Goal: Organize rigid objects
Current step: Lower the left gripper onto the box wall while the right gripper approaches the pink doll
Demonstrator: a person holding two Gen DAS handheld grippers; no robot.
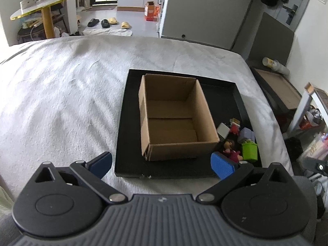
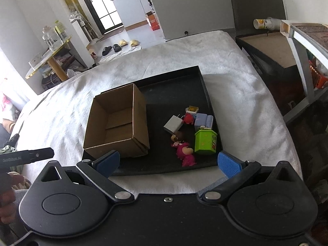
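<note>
While both the left gripper (image 1: 162,165) and right gripper (image 2: 168,163) hover spread and empty, small toys (image 2: 185,151) lie on the black tray (image 2: 205,82) beside the cardboard box (image 2: 116,123), near the green bin (image 2: 205,141).

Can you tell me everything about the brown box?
The cardboard box is plain brown, rectangular and open at the top, with nothing inside. A seam runs across its floor where the bottom flaps meet. It sits upright on the left part of the black tray. The small toys lie beside it, apart; neither gripper touches it.
</note>
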